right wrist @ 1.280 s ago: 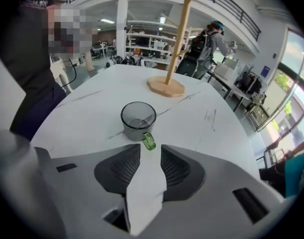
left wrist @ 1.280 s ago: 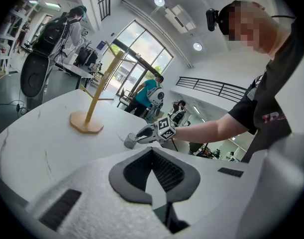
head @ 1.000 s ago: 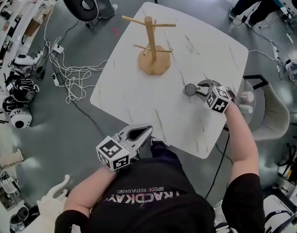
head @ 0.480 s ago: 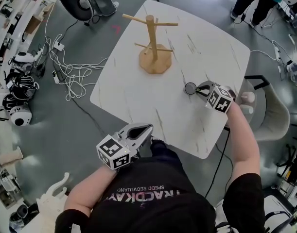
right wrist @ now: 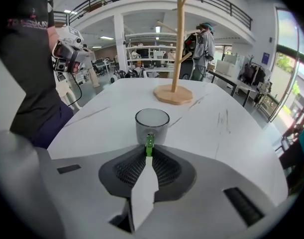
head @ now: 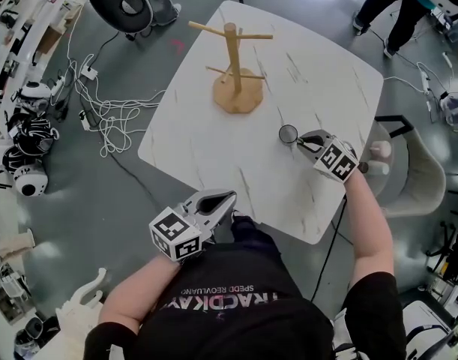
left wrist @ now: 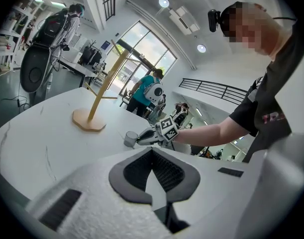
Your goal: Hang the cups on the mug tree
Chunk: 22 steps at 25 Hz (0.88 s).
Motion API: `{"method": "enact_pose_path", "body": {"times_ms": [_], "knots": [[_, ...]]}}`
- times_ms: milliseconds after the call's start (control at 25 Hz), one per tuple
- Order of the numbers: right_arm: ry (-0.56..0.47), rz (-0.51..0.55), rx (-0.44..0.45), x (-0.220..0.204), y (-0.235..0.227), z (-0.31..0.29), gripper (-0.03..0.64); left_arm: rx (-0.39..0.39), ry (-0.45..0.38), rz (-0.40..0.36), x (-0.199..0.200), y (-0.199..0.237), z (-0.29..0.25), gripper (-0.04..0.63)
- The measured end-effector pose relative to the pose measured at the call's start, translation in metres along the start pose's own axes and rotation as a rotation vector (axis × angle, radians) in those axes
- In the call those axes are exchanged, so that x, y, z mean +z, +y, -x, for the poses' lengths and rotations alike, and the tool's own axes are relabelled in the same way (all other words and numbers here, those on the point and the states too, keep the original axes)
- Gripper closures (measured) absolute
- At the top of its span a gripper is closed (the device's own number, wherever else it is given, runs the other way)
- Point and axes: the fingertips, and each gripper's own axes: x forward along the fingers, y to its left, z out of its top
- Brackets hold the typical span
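The right gripper [right wrist: 149, 152] has just been closing on the green handle [right wrist: 150, 143] of the cup [right wrist: 152, 125] on the bench [right wrist: 231, 128]; the left gripper [left wrist: 152, 158] is closed and empty.

the white square counter [head: 214, 137] looks like polished marble, smooth, with thin grey veins and a soft sheen. the pale wooden mug tree [head: 238, 96] is bare, matt timber. the small smoky grey cup [right wrist: 152, 126] looks translucent and glossy, glass or plastic, with a bright green plastic-looking handle [right wrist: 150, 144]. the left gripper [left wrist: 152, 156] has a matt white, finely grainy plastic shell and dark ribbed rubbery pads [left wrist: 134, 171].
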Motion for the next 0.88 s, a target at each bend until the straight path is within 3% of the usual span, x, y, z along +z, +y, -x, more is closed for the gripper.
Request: {"method": "enact_pose_path", "body": {"times_ms": [400, 880], "knots": [[-0.15, -0.189, -0.145, 0.017, -0.008, 0.005, 0.577, 0.01, -0.01, 0.004, -0.003, -0.001, 0.006, 0.598], [-0.18, -0.284, -0.453, 0.062, -0.034, 0.027, 0.577, 0.026, -0.038, -0.025, 0.002, -0.008, 0.017, 0.598]]}}
